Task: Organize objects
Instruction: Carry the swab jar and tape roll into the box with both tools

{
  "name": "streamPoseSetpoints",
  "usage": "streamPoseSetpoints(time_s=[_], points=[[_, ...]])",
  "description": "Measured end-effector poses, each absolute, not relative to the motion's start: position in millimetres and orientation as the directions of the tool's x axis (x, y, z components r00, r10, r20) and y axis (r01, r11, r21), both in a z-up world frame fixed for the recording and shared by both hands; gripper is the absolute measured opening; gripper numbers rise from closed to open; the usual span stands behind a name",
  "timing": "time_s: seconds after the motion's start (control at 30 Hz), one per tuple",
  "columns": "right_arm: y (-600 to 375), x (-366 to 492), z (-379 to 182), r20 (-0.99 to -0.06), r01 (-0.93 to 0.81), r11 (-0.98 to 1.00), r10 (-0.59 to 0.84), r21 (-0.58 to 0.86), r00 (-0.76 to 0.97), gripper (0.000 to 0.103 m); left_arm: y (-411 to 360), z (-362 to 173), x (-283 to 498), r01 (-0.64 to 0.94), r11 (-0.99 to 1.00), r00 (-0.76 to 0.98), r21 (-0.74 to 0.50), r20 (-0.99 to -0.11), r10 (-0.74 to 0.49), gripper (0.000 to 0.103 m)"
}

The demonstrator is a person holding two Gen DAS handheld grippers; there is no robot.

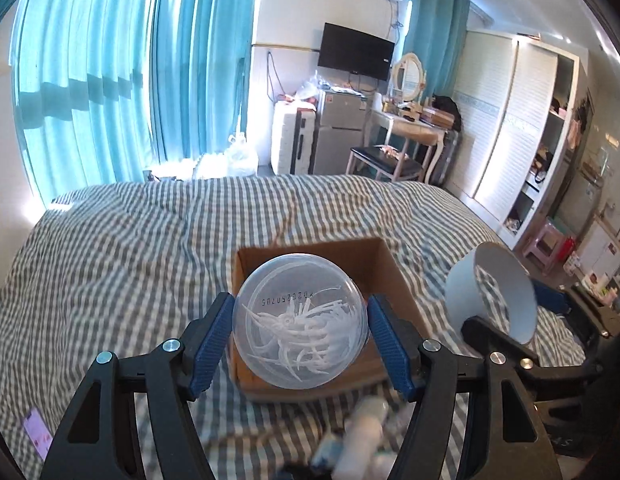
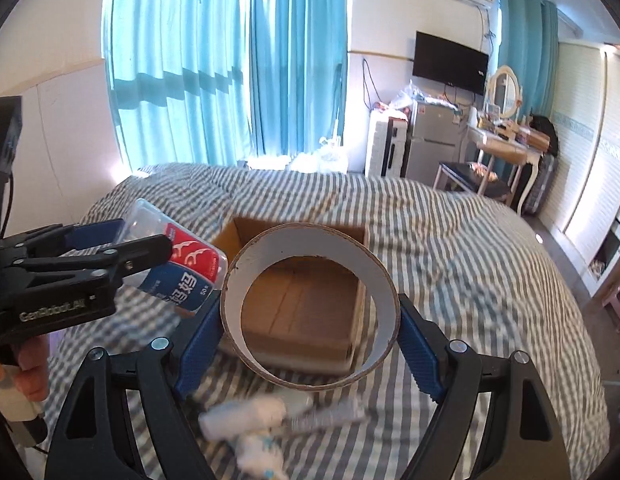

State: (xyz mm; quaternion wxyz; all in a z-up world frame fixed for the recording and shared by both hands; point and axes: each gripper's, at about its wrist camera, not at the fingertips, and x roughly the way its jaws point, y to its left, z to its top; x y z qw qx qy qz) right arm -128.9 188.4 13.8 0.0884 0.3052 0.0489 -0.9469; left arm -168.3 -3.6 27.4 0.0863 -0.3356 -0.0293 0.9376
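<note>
My left gripper (image 1: 300, 336) is shut on a clear round plastic jar (image 1: 300, 322) of white picks, held over the near edge of an open cardboard box (image 1: 394, 264) on the bed. From the right wrist view the jar (image 2: 182, 264) shows a red and blue label, left of the box (image 2: 302, 300). My right gripper (image 2: 310, 320) is shut on a wide cardboard tape ring (image 2: 380, 276) with a white inner face, held above the box. The ring also shows in the left wrist view (image 1: 494, 292), right of the box.
The bed (image 1: 130, 248) has a grey and white checked cover. Small white tubes and packets (image 2: 250, 420) lie on it near me, blurred. A purple card (image 1: 36, 436) lies at the left. Curtains, a fridge, a dressing table and a wardrobe stand beyond the bed.
</note>
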Motion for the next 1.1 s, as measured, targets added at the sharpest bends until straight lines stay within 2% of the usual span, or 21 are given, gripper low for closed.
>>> streamPoseSetpoints(time_s=[0.27,0.47,0.6,1.1], points=[[186.2,-219.3,18.0,-0.605,0.202,-0.979,-0.154,-0.011,-0.782,0.081,-18.0,22.7,-253.9,-0.109,-0.988,-0.746,-0.106,-0.649,0.152,0.07],[183.2,-281.3,-12.5,-0.671,0.213,-0.977,-0.172,0.021,-0.721,0.081,-12.6,-18.8,-298.7,-0.146,-0.988,-0.707,-0.049,-0.693,0.139,0.07],[184.3,-309.2,-40.5,-0.713,0.223,-0.974,-0.181,0.036,-0.678,0.081,-11.2,-47.7,-312.5,-0.157,-0.986,-0.678,-0.056,-0.72,0.149,0.07],[188.8,-327.9,-81.1,-0.755,0.223,-0.974,-0.174,0.037,-0.632,0.082,10.6,-84.1,-330.8,-0.204,-0.979,-0.676,-0.016,-0.721,0.153,0.07]])
